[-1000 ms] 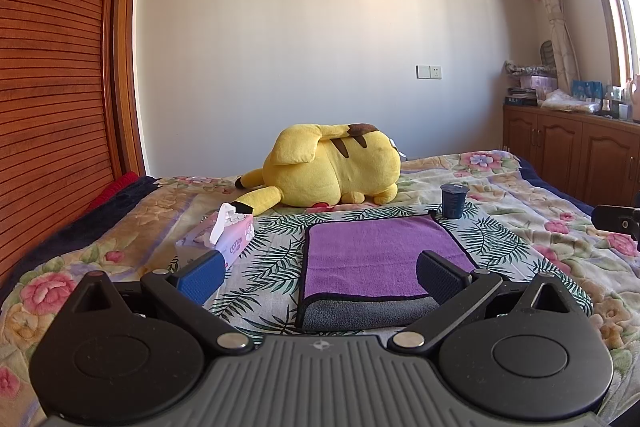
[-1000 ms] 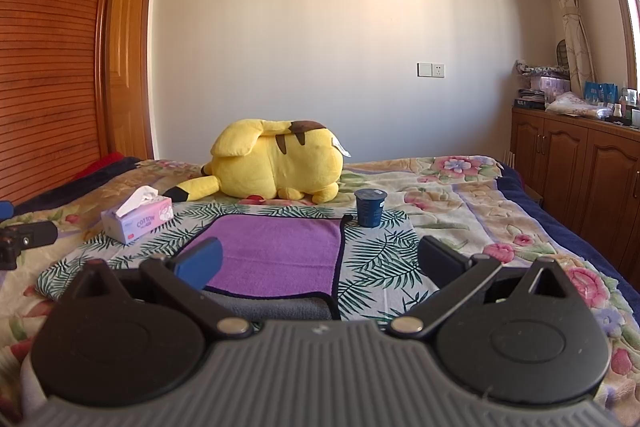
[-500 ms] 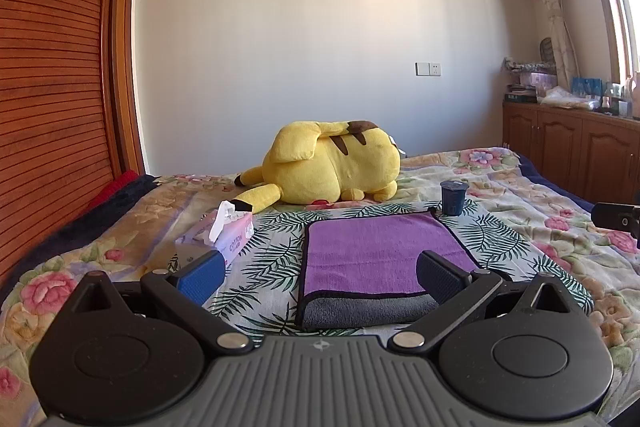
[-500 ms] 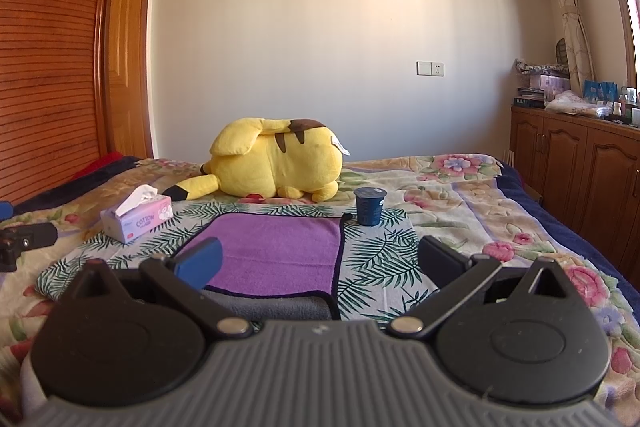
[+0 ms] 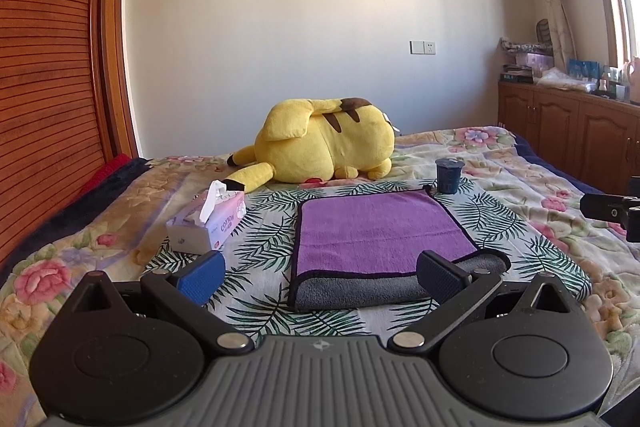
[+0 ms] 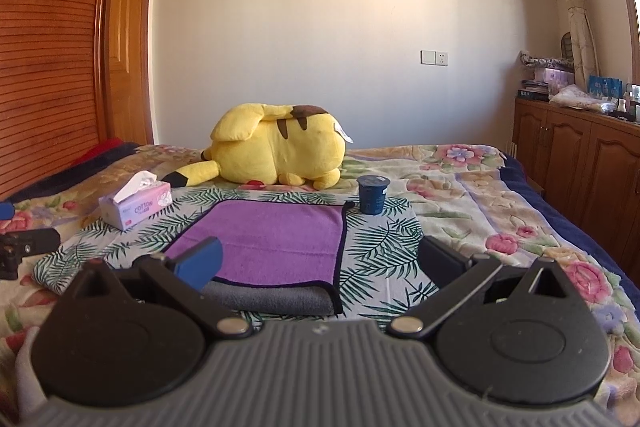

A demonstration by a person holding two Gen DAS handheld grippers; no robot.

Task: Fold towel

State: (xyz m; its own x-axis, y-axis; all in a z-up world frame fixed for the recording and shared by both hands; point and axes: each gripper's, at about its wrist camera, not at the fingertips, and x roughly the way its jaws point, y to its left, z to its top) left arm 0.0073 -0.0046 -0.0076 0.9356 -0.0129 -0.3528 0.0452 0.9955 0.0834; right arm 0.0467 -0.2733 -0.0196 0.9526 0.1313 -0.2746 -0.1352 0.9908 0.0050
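Both the left gripper [image 5: 318, 277] and right gripper [image 6: 318, 263] gape wide, empty; grabbing only the towel [image 5: 380, 231]'s top layer could undo its fold

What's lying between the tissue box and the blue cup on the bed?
The purple towel spreads between the tissue box and the blue cup, on the leaf-print bedspread; the right wrist view shows it best.

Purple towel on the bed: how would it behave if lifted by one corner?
The purple towel would probably droop limply: its near edge already rolls over softly, showing grey backing. It looks plush, so likely easy to grip, not slippery. It probably weighs little.
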